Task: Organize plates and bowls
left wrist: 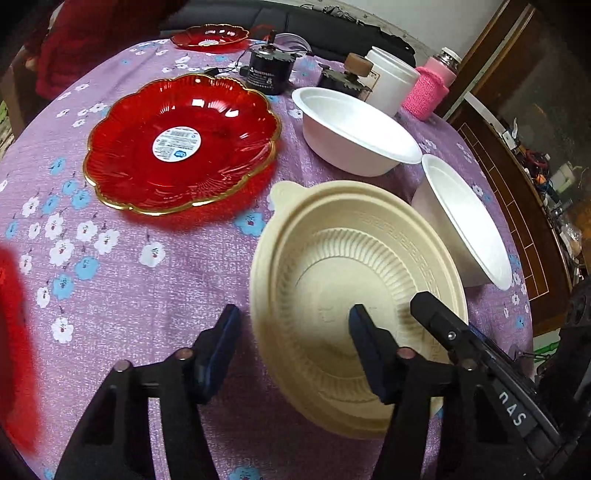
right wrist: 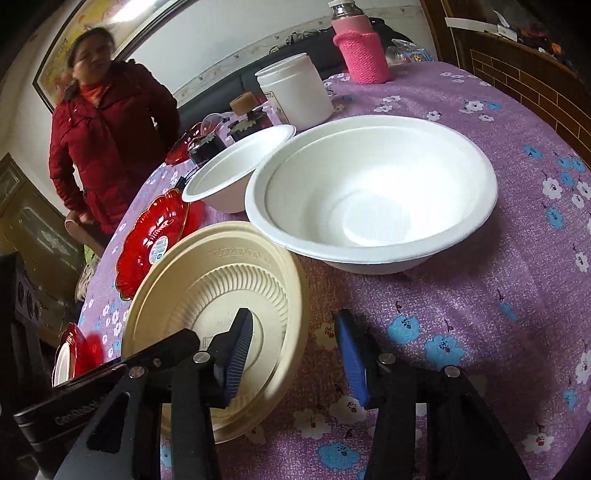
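Note:
A cream ribbed plate (left wrist: 354, 295) lies on the purple floral tablecloth, also in the right wrist view (right wrist: 221, 280). My left gripper (left wrist: 293, 350) is open, its jaws straddling the plate's near left rim. My right gripper (right wrist: 295, 354) is open, straddling the plate's right rim; it also shows in the left wrist view (left wrist: 476, 354). Two white bowls stand beyond: the near one (left wrist: 465, 221) (right wrist: 373, 192) and the far one (left wrist: 354, 129) (right wrist: 236, 166). A red gold-rimmed plate (left wrist: 181, 144) (right wrist: 151, 240) lies left of them.
A second red plate (left wrist: 208, 35) sits at the far table edge. A black device (left wrist: 266, 70), a white jar (right wrist: 295, 92) and a pink-sleeved bottle (right wrist: 360, 48) stand at the back. A person in a red coat (right wrist: 107, 136) stands beside the table.

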Demonstrator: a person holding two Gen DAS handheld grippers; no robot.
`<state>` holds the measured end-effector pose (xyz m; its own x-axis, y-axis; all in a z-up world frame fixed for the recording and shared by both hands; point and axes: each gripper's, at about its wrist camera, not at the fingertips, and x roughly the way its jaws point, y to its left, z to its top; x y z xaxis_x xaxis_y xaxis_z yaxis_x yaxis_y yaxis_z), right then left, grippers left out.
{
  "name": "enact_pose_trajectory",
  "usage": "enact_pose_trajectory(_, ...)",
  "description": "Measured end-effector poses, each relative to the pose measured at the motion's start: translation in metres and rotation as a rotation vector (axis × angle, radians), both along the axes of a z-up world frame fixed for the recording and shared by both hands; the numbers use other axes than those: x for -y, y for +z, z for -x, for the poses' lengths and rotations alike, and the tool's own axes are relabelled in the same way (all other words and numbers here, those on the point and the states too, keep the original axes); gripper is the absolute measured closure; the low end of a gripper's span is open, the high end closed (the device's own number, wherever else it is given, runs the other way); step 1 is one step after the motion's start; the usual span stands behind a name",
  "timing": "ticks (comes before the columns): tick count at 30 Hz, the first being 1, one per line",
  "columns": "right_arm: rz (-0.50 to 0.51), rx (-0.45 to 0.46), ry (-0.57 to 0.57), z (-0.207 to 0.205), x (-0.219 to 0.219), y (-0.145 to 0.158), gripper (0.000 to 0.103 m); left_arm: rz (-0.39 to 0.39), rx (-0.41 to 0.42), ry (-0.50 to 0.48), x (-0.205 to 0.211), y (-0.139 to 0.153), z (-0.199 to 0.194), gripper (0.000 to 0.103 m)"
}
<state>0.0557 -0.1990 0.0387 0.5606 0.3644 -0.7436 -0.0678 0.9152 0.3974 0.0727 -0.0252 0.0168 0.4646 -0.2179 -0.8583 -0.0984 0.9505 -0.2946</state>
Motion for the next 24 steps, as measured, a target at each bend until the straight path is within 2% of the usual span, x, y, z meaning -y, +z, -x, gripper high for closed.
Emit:
enact_pose_trajectory(1, 0.001, 0.002, -0.002, 0.0, 0.0, 0.0, 0.054, 0.001, -0.002, 0.001, 0.0, -0.001, -0.001, 0.052)
enact_pose_trajectory(2, 0.002, 0.003, -0.002, 0.0, 0.0, 0.0, 0.056, 0.001, -0.003, 0.001, 0.001, -0.001, -0.001, 0.061)
enact_pose_trajectory(4, -0.003, -0.003, -0.001, 0.0, 0.0, -0.001, 0.065, 0.001, -0.011, -0.012, 0.003, -0.002, -0.002, 0.068)
enact_pose_trajectory(10, -0.014, 0.011, -0.012, 0.004, 0.004, 0.004, 0.064, 0.014, -0.013, 0.001, -0.004, 0.001, 0.005, 0.068)
enact_pose_trajectory(15, -0.053, 0.06, -0.065, 0.011, 0.015, 0.014, 0.064, 0.062, -0.015, -0.003, -0.028, 0.017, 0.021, 0.064)
enact_pose_trajectory(18, -0.069, 0.098, -0.1, 0.017, 0.018, 0.029, 0.064, 0.037, 0.028, 0.015, -0.055, 0.037, 0.03, 0.058)
enact_pose_trajectory(21, -0.047, 0.13, -0.036, 0.011, -0.003, 0.052, 0.064, 0.014, 0.07, 0.09, -0.095, 0.056, 0.025, 0.055)
enact_pose_trajectory(24, -0.092, 0.066, 0.083, -0.018, -0.036, 0.064, 0.063, 0.021, 0.105, 0.191, -0.137, 0.068, 0.009, 0.045)
